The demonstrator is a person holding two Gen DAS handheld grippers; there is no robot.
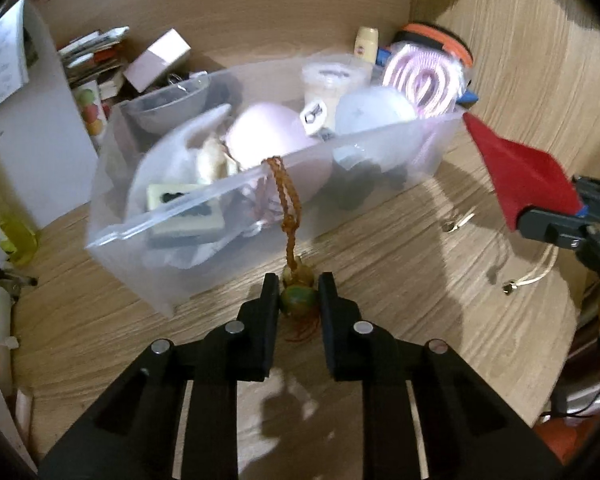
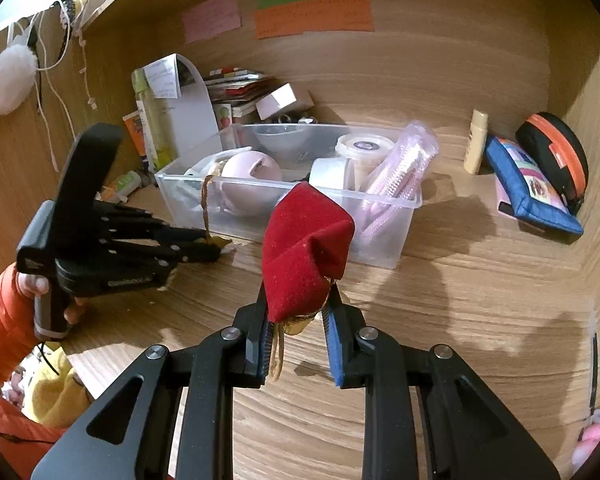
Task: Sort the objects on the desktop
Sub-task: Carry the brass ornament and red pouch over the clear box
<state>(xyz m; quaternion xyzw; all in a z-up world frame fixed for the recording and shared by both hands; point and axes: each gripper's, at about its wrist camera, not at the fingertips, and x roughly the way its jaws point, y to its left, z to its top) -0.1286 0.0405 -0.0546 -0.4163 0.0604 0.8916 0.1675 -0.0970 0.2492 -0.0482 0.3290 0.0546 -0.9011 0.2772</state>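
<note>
My left gripper is shut on a green bead charm low over the wooden desk, just in front of a clear plastic bin. The charm's orange braided cord runs up and hangs over the bin's front rim. My right gripper is shut on a red velvet pouch, held up in front of the bin; a gold trim and tan strings dangle below. In the right wrist view the left gripper sits at the left, held by a hand in an orange sleeve.
The bin holds a pink ball, white round items, a lidded cup and a pink comb-like pack. A blue pouch, a black-and-orange round case and a cream bottle stand at the back right. Stacked books fill the back left.
</note>
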